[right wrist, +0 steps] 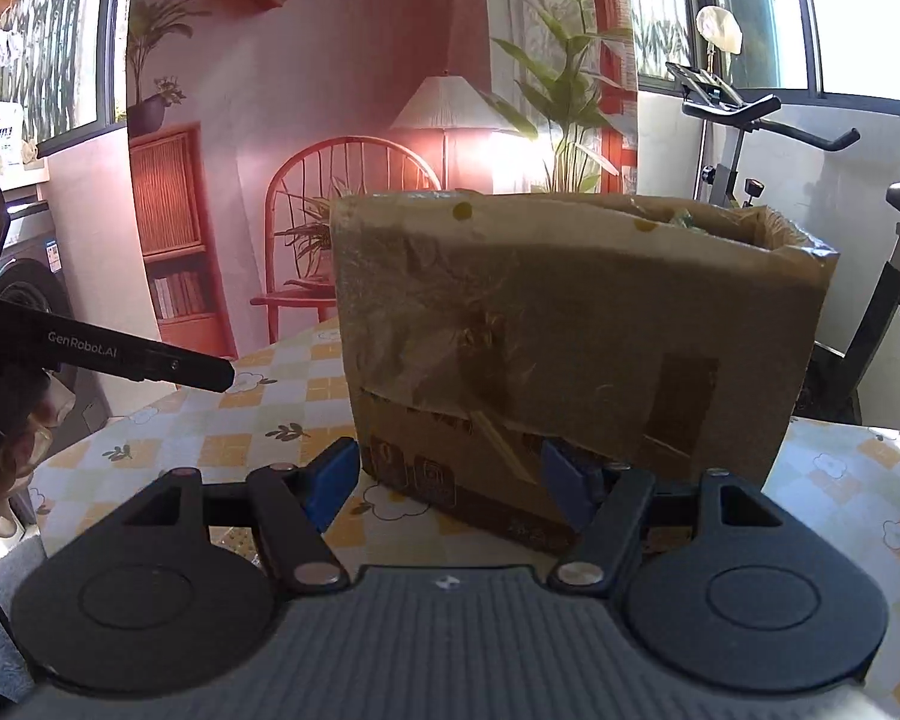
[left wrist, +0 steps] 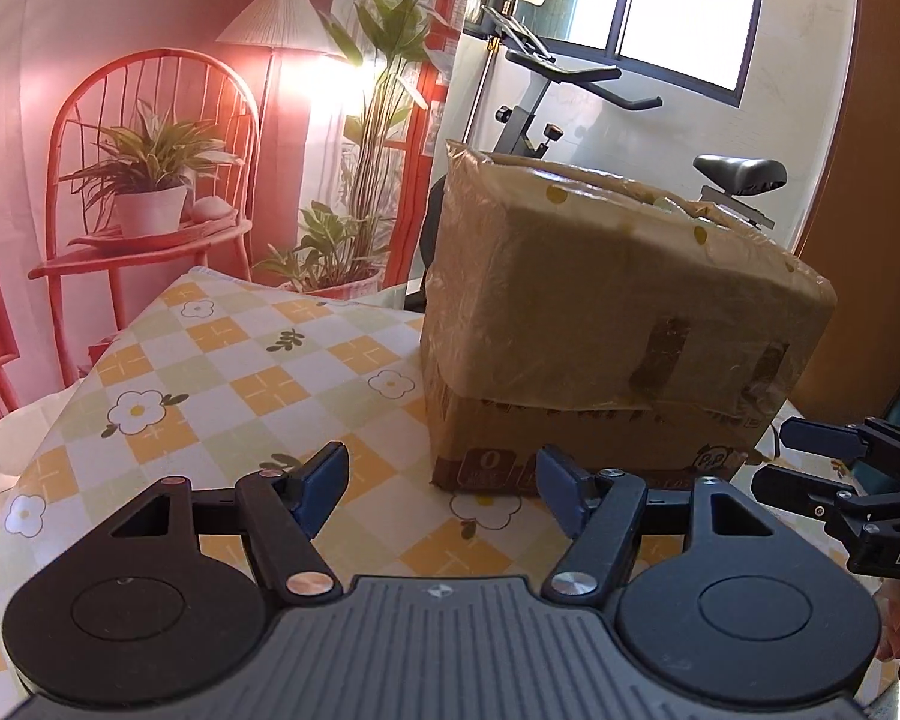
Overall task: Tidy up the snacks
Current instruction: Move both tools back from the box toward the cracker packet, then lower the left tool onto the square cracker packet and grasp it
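A brown cardboard box, wrapped in clear tape, stands on the table with its top open. In the right wrist view the same box fills the middle, and a bit of greenish packaging peeks over its rim. My left gripper hovers open over the cloth just in front of the box's near left corner, with nothing between its blue pads. My right gripper is open too, close to the box's lower front corner without touching it. It also shows at the right edge of the left wrist view.
The table wears a yellow and green checked cloth with flowers, bare to the left of the box. An exercise bike stands behind the box. A printed backdrop with a red chair and plants hangs beyond the table's far edge.
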Available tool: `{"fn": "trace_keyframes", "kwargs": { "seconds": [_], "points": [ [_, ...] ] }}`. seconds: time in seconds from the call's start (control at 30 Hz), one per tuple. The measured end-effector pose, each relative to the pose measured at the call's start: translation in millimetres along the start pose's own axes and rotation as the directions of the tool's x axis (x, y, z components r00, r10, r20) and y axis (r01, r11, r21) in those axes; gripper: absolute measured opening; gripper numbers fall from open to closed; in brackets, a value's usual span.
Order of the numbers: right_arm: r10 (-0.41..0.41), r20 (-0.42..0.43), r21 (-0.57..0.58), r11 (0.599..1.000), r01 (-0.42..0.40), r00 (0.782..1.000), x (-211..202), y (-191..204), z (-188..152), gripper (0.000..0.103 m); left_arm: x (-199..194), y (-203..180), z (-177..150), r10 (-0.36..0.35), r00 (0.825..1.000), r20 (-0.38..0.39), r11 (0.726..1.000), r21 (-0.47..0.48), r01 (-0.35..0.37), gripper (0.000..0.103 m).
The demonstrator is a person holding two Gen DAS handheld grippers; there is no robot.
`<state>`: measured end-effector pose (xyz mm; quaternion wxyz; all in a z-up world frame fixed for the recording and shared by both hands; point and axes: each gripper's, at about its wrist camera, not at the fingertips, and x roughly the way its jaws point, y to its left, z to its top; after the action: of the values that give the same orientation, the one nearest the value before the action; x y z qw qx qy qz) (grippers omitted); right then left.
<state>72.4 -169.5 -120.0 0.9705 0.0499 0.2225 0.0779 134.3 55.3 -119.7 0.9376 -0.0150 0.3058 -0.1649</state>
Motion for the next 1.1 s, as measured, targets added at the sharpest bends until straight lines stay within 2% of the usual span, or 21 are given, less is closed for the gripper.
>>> {"fn": "trace_keyframes", "kwargs": {
  "seconds": [0.13,0.27,0.37,0.5,0.87,1.0,1.1],
  "points": [
    [0.013,-0.053,0.058,0.998,-0.01,0.999,8,0,-21,0.07,10,5,-16,0.03,0.997,-0.067,1.0,0.01,-0.029,0.069],
    [-0.005,-0.093,0.11,0.994,0.016,0.996,15,-8,-36,0.07,17,9,-29,0.043,0.99,-0.136,0.999,0.017,-0.041,0.065],
    [-0.015,-0.114,0.162,0.986,0.033,0.993,18,-16,-44,0.07,18,10,-35,0.061,0.987,-0.152,0.998,0.041,-0.055,0.065],
    [-0.02,-0.138,0.176,0.983,0.045,0.99,22,-20,-50,0.07,23,10,-41,0.089,0.978,-0.186,0.995,0.055,-0.08,0.062],
    [-0.017,-0.163,0.203,0.978,0.051,0.986,25,-26,-60,0.07,23,27,-61,0.2,0.938,-0.283,0.977,0.126,-0.17,0.061],
    [-0.015,-0.162,0.209,0.977,0.049,0.987,26,-26,-61,0.07,26,22,-68,0.198,0.923,-0.331,0.975,0.164,-0.151,0.06],
    [-0.016,-0.161,0.205,0.978,0.049,0.987,26,-26,-61,0.07,30,8,-69,0.136,0.917,-0.375,0.985,0.151,-0.084,0.058]
  ]
}}
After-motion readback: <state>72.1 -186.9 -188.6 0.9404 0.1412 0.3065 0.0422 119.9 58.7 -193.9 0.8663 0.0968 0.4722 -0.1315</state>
